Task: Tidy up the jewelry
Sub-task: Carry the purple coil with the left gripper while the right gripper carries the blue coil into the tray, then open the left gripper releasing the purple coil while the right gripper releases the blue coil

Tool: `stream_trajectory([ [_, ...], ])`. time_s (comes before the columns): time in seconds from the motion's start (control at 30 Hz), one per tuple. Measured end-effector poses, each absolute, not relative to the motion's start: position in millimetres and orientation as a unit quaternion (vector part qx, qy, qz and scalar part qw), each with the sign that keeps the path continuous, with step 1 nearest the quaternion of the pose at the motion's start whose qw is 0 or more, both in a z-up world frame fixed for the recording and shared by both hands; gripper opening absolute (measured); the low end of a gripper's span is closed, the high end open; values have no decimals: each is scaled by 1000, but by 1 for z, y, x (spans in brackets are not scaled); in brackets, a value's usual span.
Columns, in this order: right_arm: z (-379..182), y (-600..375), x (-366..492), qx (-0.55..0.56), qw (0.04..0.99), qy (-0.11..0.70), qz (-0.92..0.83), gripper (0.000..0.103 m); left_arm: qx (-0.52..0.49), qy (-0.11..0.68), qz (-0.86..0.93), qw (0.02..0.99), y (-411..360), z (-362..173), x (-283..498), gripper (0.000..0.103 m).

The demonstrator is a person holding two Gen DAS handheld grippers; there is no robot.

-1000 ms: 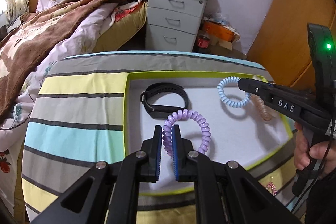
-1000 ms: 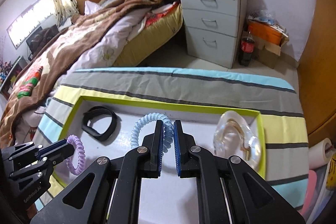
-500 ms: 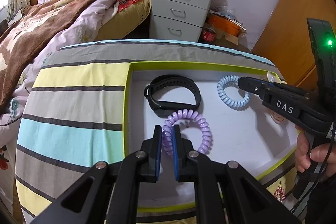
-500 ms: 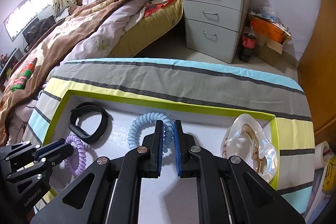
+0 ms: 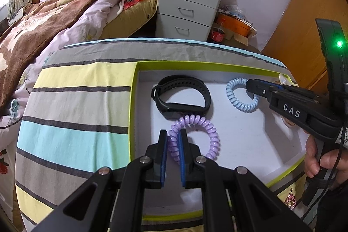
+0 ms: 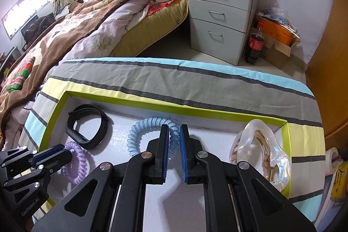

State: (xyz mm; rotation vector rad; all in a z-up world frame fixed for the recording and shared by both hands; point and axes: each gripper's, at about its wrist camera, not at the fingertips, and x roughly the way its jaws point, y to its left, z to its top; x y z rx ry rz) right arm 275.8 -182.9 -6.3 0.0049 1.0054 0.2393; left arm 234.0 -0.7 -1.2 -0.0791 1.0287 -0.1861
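White tray with green rim [image 5: 133,114] on the striped desk [image 5: 82,101], holding all pieces. Left tongs [image 5: 173,140] clamped on the purple coil bracelet [image 5: 208,129], loop lying to their right. Right tongs [image 6: 174,134] clamped on the blue coil bracelet [image 6: 139,134], loop lying to their left. Black band [image 5: 184,99] between both, free.
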Motion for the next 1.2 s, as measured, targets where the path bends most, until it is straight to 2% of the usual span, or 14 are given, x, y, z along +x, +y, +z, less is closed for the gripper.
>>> stream_trajectory([
  [0.27,-7,-182,276,4,869,481,113,12,-36,488,-90,867,-3,2,232,22],
  [0.43,-6,-183,276,8,870,480,109,12,-36,484,-90,869,-4,3,231,33],
  [0.5,-5,-183,276,8,871,479,111,16,-36,483,-89,871,-4,5,231,40],
  [0.67,-1,-183,272,9,873,475,113,17,-38,484,-92,870,-5,7,230,43],
  [0.8,3,-184,265,12,877,467,114,18,-36,476,-95,873,-6,13,224,53],
  [1.0,16,-188,252,20,882,456,115,18,-37,460,-89,882,-4,27,214,59],
  [1.2,28,-190,238,24,888,445,117,18,-37,450,-88,888,-3,38,202,61],
])
